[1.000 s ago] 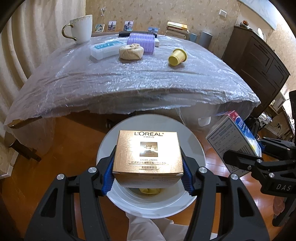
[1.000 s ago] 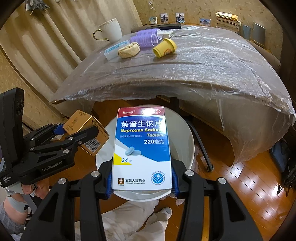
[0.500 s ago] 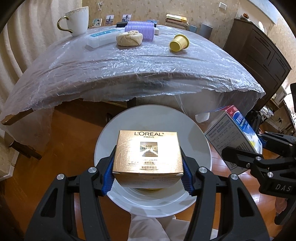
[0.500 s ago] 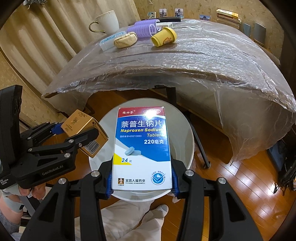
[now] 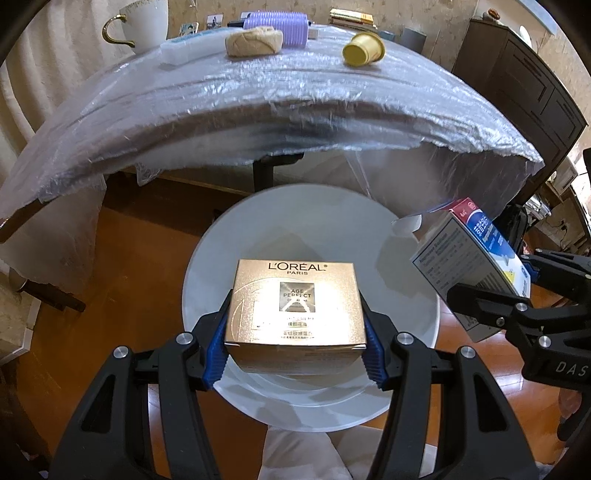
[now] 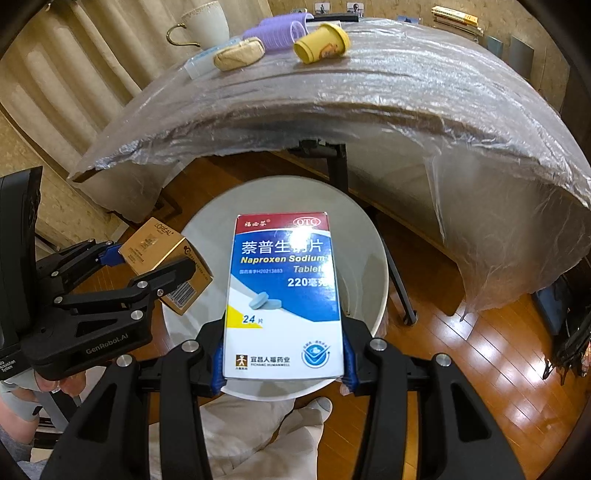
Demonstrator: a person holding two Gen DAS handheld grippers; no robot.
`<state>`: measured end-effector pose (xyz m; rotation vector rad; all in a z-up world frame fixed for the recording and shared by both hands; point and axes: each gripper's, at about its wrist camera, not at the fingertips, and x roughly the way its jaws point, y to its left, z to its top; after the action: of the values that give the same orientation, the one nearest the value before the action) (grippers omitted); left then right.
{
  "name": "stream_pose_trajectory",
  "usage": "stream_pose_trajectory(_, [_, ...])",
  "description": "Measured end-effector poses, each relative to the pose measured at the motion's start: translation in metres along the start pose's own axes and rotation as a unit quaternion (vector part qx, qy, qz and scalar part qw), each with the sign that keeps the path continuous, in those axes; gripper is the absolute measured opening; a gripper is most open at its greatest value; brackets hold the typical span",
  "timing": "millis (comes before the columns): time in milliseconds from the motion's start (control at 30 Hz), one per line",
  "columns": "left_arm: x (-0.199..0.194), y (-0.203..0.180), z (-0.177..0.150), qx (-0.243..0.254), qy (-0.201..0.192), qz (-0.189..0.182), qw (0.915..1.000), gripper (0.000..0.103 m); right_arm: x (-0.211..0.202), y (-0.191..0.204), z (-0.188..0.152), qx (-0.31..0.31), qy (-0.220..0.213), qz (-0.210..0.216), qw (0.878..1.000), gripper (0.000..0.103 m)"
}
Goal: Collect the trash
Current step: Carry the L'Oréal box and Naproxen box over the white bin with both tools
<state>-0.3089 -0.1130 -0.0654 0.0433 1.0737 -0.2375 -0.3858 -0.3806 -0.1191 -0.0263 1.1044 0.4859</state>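
Gold box (image 5: 295, 306) squeezed tight in left gripper (image 5: 295, 347), right over white bin (image 5: 406, 376). Ready to drop; needs letting go. Blue pill box (image 6: 282, 295) pinched in right gripper (image 6: 282, 363) above bin (image 6: 365, 236). Barcode on gold box (image 6: 166, 258) seen only here.

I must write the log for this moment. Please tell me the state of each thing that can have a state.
left gripper: shut on the gold box
gold box: held above the white bin
right gripper: shut on the tablet box
tablet box: closed, held above the bin
white bin: open
yellow cup: on its side on the table
mug: upright
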Motion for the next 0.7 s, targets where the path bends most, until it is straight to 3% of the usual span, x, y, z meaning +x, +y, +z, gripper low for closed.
stream_pose_trajectory(700, [0.035, 0.006, 0.001, 0.000, 0.036, 0.012, 0.9993, 0.059, 0.040, -0.012, 0.004, 0.007, 0.035, -0.009, 0.999, 0.045])
